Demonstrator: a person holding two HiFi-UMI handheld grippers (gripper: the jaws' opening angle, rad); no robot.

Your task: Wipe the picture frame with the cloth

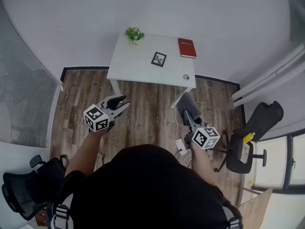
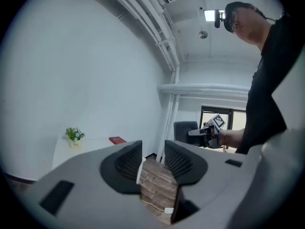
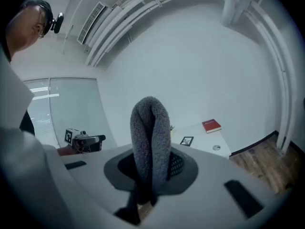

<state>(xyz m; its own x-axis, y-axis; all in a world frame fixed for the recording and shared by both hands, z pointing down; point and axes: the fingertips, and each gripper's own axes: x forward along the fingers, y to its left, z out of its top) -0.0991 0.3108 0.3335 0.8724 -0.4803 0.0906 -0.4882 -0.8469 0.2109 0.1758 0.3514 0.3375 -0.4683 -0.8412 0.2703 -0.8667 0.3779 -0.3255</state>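
Observation:
A small black picture frame (image 1: 158,59) lies flat on the white table (image 1: 138,68) ahead of me; it also shows small in the right gripper view as the picture frame (image 3: 187,141). My right gripper (image 1: 189,109) is shut on a folded grey cloth (image 3: 151,147), which sticks up in a loop between its jaws; the cloth (image 1: 187,101) hangs over the wooden floor, short of the table. My left gripper (image 1: 120,103) is open with nothing between its fingers, and only floorboards show through the gap of the left gripper (image 2: 153,159). Both grippers are well away from the frame.
On the table stand a potted plant (image 1: 135,35), a red book (image 1: 187,47) and a small round object (image 1: 186,77). A black office chair (image 1: 253,132) is at the right, another chair (image 1: 26,185) at the lower left. A white power adapter (image 1: 180,146) with cable lies on the floor.

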